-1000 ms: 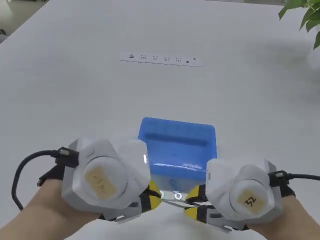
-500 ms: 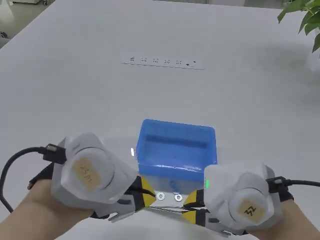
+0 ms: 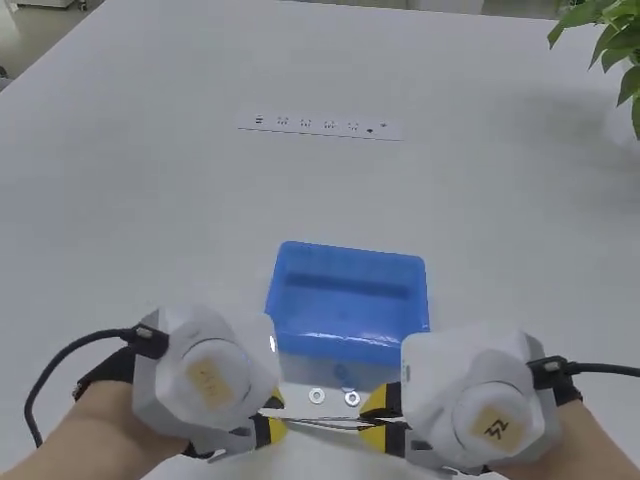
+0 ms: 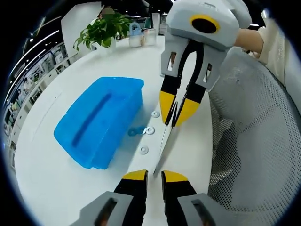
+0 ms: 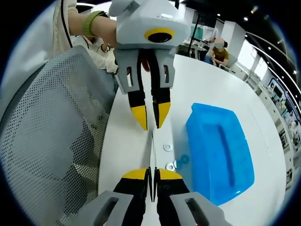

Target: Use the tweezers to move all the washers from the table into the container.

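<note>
The person holds both grippers low over the near edge of the white worktop (image 3: 150, 200), one in each hand, and the two are turned inward so that their fingers point at each other. In the head view the left hand (image 3: 95, 435) comes in from the lower left corner and the right hand (image 3: 592, 445) from the lower right, both wrists almost level.

The right gripper (image 5: 152, 173) has its yellow-tipped fingers pressed together on one end of the tweezers (image 4: 165, 134). The tweezers lie nearly flat, just above the worktop, and reach across to the left gripper (image 4: 155, 175). The fingers of the left gripper stand only a little apart, and the white worktop is visible through the narrow gap. The free end of the tweezers comes just to the mouth of this gap. I cannot tell if it touches either finger.

Three washers (image 4: 149, 130) lie on the worktop in a loose row, beside the tweezers and between them and the blue container (image 3: 348, 300). A small blue ring (image 5: 183, 160) lies close to the container wall. The container stands just behind the washers, on the far side from the person.

Further away on the worktop there is a white power strip (image 3: 320, 125), and some plant leaves (image 3: 600, 40) are at the far right corner. A mesh chair back (image 4: 249, 141) is behind the grippers.
</note>
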`<state>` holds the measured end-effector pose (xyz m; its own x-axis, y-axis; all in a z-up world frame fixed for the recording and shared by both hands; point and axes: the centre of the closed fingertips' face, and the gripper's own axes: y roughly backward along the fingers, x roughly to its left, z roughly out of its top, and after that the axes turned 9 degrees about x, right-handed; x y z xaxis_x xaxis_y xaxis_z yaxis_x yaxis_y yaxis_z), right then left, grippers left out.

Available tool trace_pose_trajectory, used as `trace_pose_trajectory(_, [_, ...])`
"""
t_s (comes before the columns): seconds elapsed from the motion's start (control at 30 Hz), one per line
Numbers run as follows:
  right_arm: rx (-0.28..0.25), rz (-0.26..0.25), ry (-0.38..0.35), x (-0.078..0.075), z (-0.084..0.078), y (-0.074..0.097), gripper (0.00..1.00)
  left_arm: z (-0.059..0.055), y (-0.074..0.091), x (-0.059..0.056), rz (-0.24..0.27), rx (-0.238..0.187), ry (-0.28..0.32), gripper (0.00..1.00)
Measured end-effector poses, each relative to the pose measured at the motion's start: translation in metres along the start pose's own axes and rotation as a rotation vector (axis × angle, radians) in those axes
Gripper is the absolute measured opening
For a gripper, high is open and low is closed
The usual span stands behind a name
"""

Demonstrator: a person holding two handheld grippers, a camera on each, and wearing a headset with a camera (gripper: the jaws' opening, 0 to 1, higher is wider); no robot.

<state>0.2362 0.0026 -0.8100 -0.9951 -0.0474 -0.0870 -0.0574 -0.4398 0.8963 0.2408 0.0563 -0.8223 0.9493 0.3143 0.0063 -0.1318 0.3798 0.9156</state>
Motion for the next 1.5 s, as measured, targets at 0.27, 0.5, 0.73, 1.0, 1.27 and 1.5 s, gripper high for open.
trace_pose_trajectory(0.27, [0.011,0.014,-0.017,0.002,-0.007,-0.005,0.04,0.0,-0.005,-0.005,-0.028,0.013,-0.068,0.0])
trace_pose_trajectory(0.5, [0.009,0.018,-0.042,0.001,-0.011,-0.006,0.06,0.008,0.014,-0.012,-0.03,-0.025,-0.081,0.0])
trace_pose_trajectory(0.73, [-0.03,0.018,-0.075,-0.001,-0.008,-0.002,0.07,0.024,0.035,-0.018,-0.032,-0.071,-0.062,0.0])
trace_pose_trajectory(1.0, [-0.051,0.009,-0.06,0.0,-0.003,0.004,0.09,0.04,0.051,-0.018,-0.012,-0.101,-0.086,0.0])
trace_pose_trajectory(1.27, [-0.093,-0.002,-0.019,-0.001,0.014,0.005,0.06,0.054,0.072,-0.022,0.014,-0.096,-0.147,0.0])
trace_pose_trajectory(1.5, [-0.179,-0.023,-0.024,-0.013,0.037,0.008,0.06,0.06,0.092,-0.016,0.052,-0.081,-0.177,0.0])
